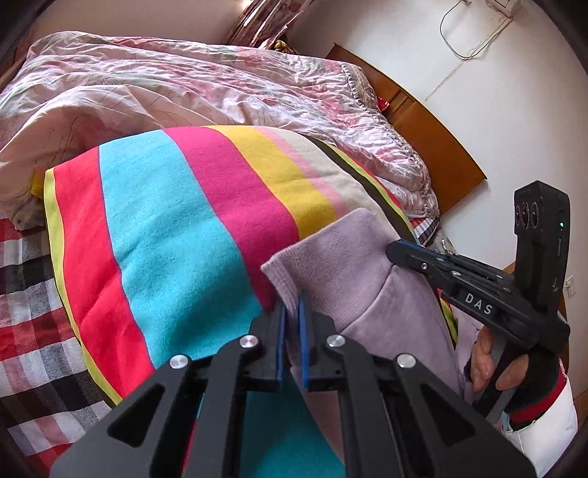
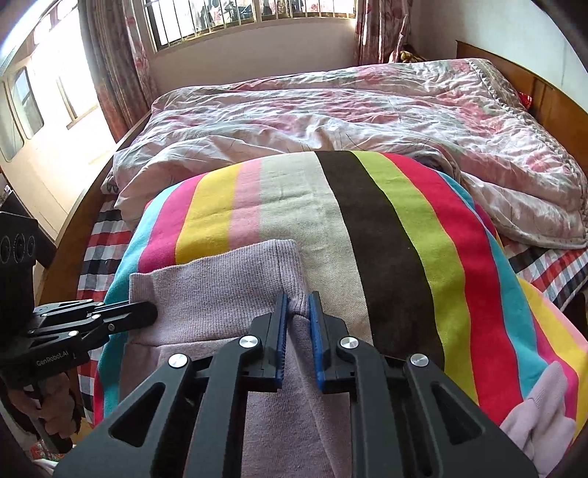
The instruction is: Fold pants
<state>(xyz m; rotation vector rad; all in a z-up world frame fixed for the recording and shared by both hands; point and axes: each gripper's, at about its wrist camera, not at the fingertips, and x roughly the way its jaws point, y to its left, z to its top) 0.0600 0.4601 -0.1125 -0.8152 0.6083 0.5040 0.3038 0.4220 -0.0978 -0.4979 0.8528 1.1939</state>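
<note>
Lilac knit pants point(image 1: 349, 264) lie on a striped blanket point(image 1: 165, 220) on the bed. In the left wrist view my left gripper point(image 1: 292, 299) is shut on the near edge of the ribbed waistband, with cloth pinched between its blue pads. My right gripper point(image 1: 395, 250) grips the same band further right, held by a hand in a dark glove. In the right wrist view my right gripper point(image 2: 298, 298) is shut on a bunched fold of the pants point(image 2: 220, 286). My left gripper point(image 2: 154, 312) bites the band's left edge. A lilac end of the pants point(image 2: 540, 415) shows at lower right.
The striped blanket point(image 2: 404, 239) covers the near half of the bed. A crumpled pink floral quilt point(image 2: 330, 110) fills the far half. A plaid sheet point(image 1: 25, 294) shows at the sides. A wooden headboard point(image 1: 433, 136) stands against the wall, and a barred window point(image 2: 239, 18) lies beyond the bed.
</note>
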